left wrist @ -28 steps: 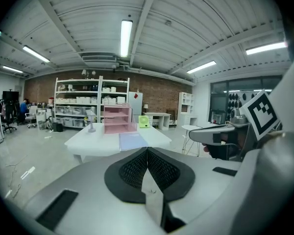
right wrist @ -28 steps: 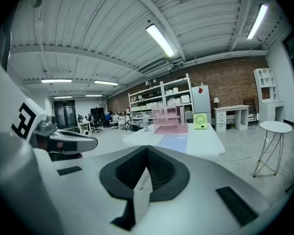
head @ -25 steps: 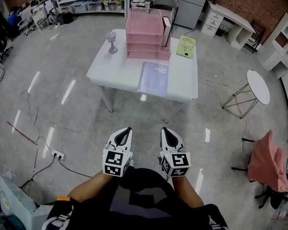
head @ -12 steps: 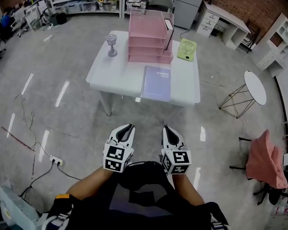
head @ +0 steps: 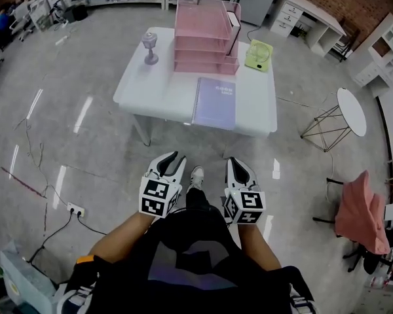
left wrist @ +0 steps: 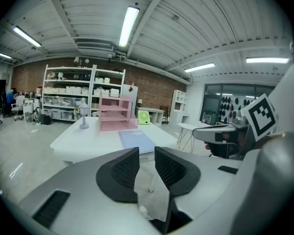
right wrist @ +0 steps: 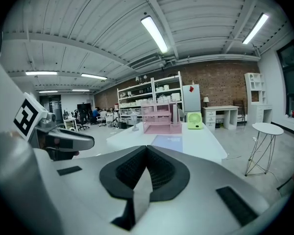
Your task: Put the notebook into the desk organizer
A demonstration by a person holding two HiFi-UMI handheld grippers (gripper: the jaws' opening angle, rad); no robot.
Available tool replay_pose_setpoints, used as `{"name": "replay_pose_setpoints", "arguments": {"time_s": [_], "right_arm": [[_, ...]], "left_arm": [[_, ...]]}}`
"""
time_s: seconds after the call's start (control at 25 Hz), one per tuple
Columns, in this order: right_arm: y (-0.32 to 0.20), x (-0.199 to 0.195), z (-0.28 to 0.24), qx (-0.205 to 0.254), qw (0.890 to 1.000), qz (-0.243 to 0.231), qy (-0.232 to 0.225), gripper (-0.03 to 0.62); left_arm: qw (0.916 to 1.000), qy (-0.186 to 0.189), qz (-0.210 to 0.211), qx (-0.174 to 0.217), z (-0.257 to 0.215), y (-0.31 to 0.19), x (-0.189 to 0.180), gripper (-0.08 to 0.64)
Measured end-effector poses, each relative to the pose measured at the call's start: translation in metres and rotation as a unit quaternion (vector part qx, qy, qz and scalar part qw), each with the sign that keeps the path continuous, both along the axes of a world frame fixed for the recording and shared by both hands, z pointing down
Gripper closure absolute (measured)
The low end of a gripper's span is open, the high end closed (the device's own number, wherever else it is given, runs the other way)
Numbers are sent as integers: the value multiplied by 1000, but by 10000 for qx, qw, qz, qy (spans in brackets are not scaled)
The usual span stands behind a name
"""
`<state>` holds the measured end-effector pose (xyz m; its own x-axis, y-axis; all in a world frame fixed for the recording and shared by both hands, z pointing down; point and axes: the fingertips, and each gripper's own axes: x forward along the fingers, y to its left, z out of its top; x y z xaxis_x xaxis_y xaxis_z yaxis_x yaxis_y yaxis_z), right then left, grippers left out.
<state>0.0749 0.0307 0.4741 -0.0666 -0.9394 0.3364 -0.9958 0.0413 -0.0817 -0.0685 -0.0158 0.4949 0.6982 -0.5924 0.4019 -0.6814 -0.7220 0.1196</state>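
Closer to the white surface (head: pixel 150 91) than a second ago, the person has stepped forward, and a pale shoe (head: pixel 196 174) now shows on the floor between the two tongs. The left tongs, shut a second ago, have begun to part.

At the far left corner of the surface stands a small lilac lamp-like item (head: pixel 149 48) (left wrist: pixel 83 117). Right of it, along the far edge, sits the pink desk organizer (head: pixel 205 39) (left wrist: pixel 117 113) (right wrist: pixel 159 117), a stack of open trays with a pale upright item in the slot on its right side. The notebook (head: pixel 215 102) (left wrist: pixel 137 141) (right wrist: pixel 167 142) lies flat and closed just in front of the organizer, reaching to the near edge of the surface, right of the middle. It is outside the organizer and well apart from both tongs. At the far right corner lies a light green fan (head: pixel 258 55) (left wrist: pixel 144 117) (right wrist: pixel 194 120).

Near the person's body, the left tongs (head: pixel 172 157) (left wrist: pixel 146 164) are held low and point toward the surface. Their jaws are opening, with a clear gap between the dark ribbed pads (left wrist: pixel 125 168) and nothing clamped there. The right tongs (head: pixel 234 164) (right wrist: pixel 146 153) are held level with them, jaws pressed together and empty.

Off the surface, to the right, a round white side table (head: pixel 352 112) (right wrist: pixel 267 129) stands on the floor.
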Motion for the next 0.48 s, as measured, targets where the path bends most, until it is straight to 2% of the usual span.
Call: {"name": "replay_pose_setpoints", "arguments": {"time_s": [0.28, 0.48], "right_arm": [[-51, 27, 24, -154, 9999, 14, -36, 575], [-93, 54, 43, -378, 9991, 74, -199, 575]], "left_arm": [[9995, -11, -58, -306, 15, -55, 22, 421], [9952, 106, -93, -973, 41, -101, 42, 381]]}}
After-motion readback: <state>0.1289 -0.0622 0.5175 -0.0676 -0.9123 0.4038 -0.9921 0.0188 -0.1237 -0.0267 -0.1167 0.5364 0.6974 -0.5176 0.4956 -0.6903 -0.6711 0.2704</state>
